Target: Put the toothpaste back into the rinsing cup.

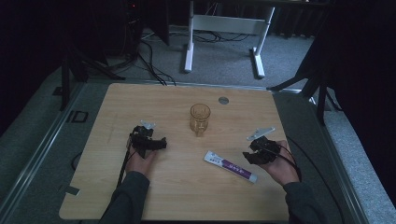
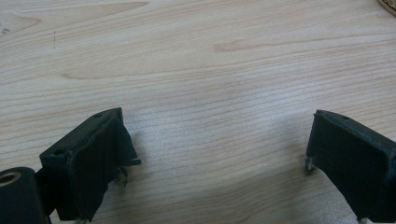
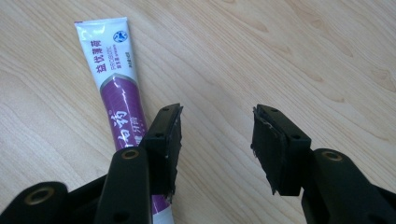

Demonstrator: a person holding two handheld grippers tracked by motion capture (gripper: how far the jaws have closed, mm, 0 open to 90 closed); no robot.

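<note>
Right gripper (image 3: 217,135) agape beside toothpaste tube (image 3: 114,93); glass (image 1: 200,119) well apart.

White-and-purple plastic toothpaste tube (image 1: 230,166), lying flat and diagonal on the wooden table, printed side up, just beside the right gripper (image 1: 250,154)

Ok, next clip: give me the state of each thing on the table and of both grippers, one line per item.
toothpaste tube: lying flat on the table, cap end nearer the right gripper, not gripped.
glass cup: upright, looks empty, standing apart from both grippers.
left gripper: open, jaws wide over bare wood, holding nothing.
right gripper: open, holding nothing; the tube lies under its one jaw, not between the two.
</note>
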